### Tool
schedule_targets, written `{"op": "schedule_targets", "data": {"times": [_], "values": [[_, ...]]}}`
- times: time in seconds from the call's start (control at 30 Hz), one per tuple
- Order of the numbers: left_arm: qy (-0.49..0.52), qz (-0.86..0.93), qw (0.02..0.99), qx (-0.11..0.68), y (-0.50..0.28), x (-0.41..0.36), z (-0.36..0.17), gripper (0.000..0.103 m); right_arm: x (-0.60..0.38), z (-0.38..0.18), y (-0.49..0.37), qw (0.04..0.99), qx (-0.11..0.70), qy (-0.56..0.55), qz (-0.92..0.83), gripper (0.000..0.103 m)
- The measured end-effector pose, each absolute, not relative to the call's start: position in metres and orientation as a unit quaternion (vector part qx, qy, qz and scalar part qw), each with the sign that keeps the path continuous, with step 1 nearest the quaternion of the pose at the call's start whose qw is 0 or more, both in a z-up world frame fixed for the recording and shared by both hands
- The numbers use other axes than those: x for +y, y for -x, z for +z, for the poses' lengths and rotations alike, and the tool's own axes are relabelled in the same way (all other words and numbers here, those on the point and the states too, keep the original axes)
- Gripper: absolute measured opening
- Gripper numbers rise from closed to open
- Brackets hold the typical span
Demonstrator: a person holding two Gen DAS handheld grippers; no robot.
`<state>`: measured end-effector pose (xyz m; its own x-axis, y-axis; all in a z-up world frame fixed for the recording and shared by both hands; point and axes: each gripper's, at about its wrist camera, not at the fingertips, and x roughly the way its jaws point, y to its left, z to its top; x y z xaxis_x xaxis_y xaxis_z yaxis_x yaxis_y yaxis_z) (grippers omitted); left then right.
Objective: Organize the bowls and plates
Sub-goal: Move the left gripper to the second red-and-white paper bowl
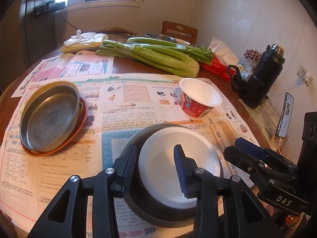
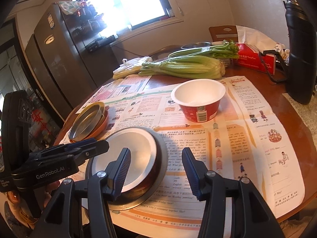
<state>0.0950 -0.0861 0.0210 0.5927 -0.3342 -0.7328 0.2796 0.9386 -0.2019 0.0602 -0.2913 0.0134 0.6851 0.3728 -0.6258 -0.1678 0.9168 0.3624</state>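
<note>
Partly hidden white bowl [image 1: 179, 164] – left fingers [image 1: 128, 166] released astride rim; right fingers [image 2: 192, 170] empty.

Round wooden table [image 2: 287, 119] under newspaper sheets [image 2: 247, 138], celery [image 2: 188, 66], tissue box [image 2: 255, 61], black flask [image 2: 301, 59].

The left gripper [image 1: 155, 158] straddles the near-left rim of a white foam bowl [image 1: 178, 164] nested in a dark bowl [image 1: 138, 204], jaws parted, pads not visibly pressing on newspaper-covered table [image 1: 122, 63].
</note>
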Motion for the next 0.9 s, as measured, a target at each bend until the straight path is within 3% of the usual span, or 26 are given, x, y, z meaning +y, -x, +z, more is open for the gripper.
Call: {"op": "schedule_targets", "data": {"times": [0.43, 0.6, 0.9], "values": [[0.004, -0.195, 0.895, 0.402, -0.123, -0.12, 0.041, 0.041, -0.32, 0.023, -0.079, 0.916, 0.354, -0.147, 0.118, 0.054], [-0.01, -0.187, 0.901, 0.39, -0.137, -0.132, 0.049, 0.051, -0.328, 0.028, -0.088, 0.921, 0.345, -0.149, 0.102, 0.054], [-0.037, -0.195, 0.899, 0.39, -0.169, -0.16, 0.06, 0.052, -0.344, 0.036, -0.112, 0.929, 0.334, -0.147, 0.064, 0.054]]}}
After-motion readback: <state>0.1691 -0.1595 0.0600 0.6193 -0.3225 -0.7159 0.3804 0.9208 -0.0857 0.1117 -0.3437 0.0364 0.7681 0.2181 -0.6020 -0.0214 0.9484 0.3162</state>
